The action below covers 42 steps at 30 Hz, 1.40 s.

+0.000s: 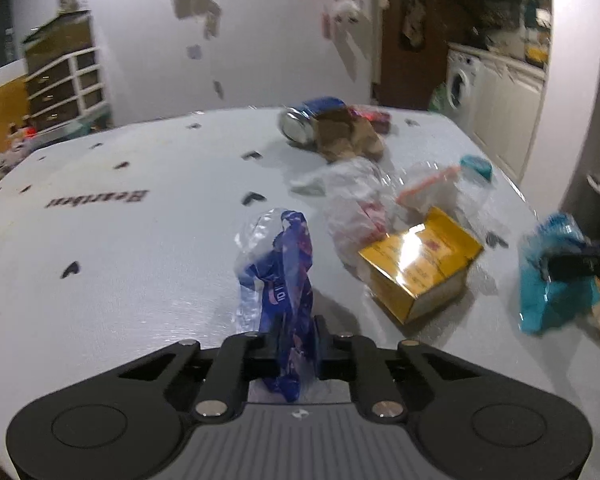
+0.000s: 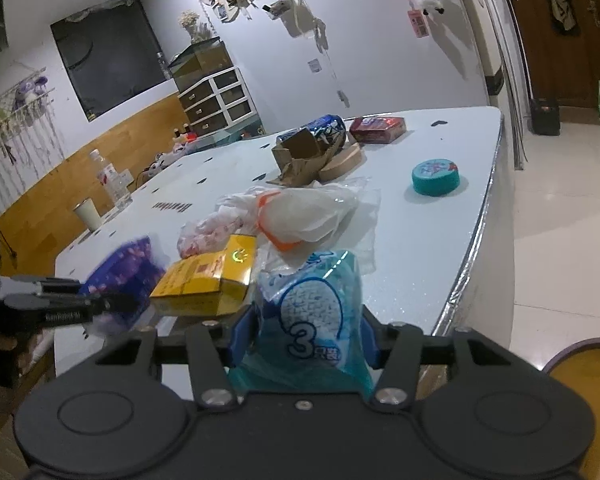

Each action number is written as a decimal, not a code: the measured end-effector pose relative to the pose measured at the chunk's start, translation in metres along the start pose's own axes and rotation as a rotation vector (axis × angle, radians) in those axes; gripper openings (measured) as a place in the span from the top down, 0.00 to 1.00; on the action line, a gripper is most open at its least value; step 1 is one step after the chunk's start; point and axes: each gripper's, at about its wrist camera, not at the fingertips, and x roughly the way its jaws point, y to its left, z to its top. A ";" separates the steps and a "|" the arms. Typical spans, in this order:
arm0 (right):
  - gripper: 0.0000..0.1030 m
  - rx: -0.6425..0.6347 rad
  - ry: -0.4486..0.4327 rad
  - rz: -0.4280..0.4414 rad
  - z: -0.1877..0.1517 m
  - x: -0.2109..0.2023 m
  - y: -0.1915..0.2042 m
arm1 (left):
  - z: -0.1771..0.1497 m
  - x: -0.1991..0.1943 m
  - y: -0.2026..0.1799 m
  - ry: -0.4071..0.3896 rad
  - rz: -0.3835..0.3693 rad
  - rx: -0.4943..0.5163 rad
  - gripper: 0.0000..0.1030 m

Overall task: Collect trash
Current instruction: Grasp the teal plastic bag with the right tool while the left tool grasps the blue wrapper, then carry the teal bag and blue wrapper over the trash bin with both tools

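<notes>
My left gripper (image 1: 294, 338) is shut on a dark blue plastic wrapper (image 1: 286, 272), held above the white table (image 1: 140, 240). It also shows in the right wrist view (image 2: 124, 276) at the left. My right gripper (image 2: 306, 330) is shut on a light blue plastic bag (image 2: 312, 312) printed with a "3", near the table's front edge; it shows in the left wrist view (image 1: 552, 276) at the right. A yellow box (image 2: 212, 276) lies between the two grippers, also in the left wrist view (image 1: 420, 260).
Clear and white plastic bags (image 2: 300, 212) lie behind the box. Farther back are torn brown cardboard (image 2: 304, 156), a blue can (image 2: 324, 128), a red box (image 2: 376, 128) and a teal round lid (image 2: 436, 178). A bottle (image 2: 112, 180) and cup (image 2: 88, 212) stand at the left edge.
</notes>
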 end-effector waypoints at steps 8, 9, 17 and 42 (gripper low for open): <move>0.51 -0.045 -0.036 -0.012 -0.001 -0.021 0.016 | -0.001 -0.033 -0.011 -0.079 0.005 -0.039 0.88; 0.51 -0.047 -0.042 -0.013 -0.001 -0.024 0.017 | -0.002 -0.036 -0.014 -0.084 0.002 -0.040 0.88; 0.51 -0.086 -0.096 -0.056 -0.003 -0.055 0.021 | 0.001 -0.050 -0.055 -0.139 -0.056 -0.059 0.88; 0.51 -0.006 -0.157 -0.365 -0.016 -0.148 -0.089 | 0.039 0.013 -0.245 -0.112 -0.358 0.045 0.88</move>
